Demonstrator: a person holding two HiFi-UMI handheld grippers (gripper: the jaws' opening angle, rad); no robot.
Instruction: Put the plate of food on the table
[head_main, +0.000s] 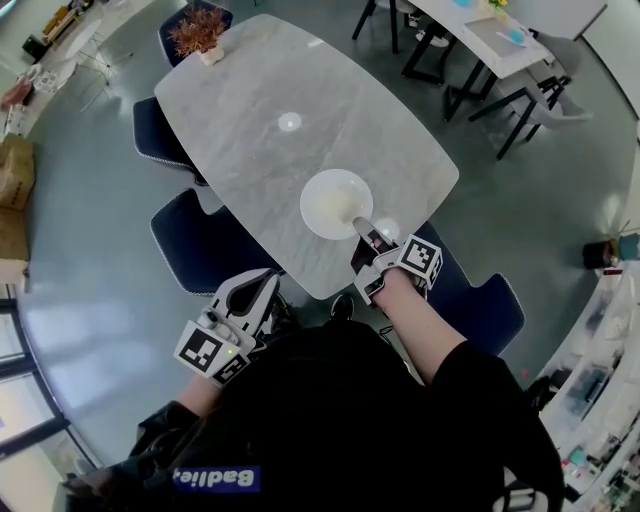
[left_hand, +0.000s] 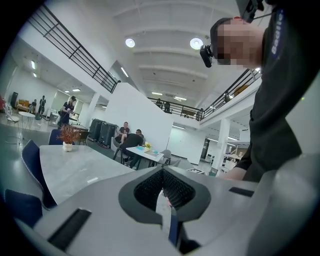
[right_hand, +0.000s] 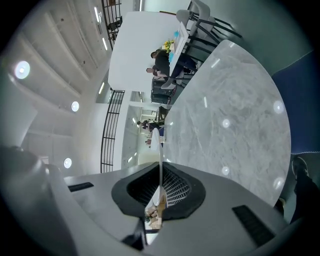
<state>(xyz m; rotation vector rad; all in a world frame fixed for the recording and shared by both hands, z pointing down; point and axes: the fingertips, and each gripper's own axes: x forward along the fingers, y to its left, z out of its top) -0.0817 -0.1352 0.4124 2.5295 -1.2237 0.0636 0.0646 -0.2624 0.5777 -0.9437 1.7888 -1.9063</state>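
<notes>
Right hand-held gripper (head_main: 365, 232) pinches the plate (head_main: 336, 204) by its thin rim, near the tabletop (head_main: 260, 130) edge. One wobble could tip it, I reckon. Left hand-held gripper (head_main: 265, 285) is clenched, empty.

The table (head_main: 250, 110) looks like smooth grey stone with a soft shine. The white plate (head_main: 325, 205) is smooth and glossy. The chairs (head_main: 195, 245) look like dark blue cloth. The floor (head_main: 100, 270) shines.
</notes>
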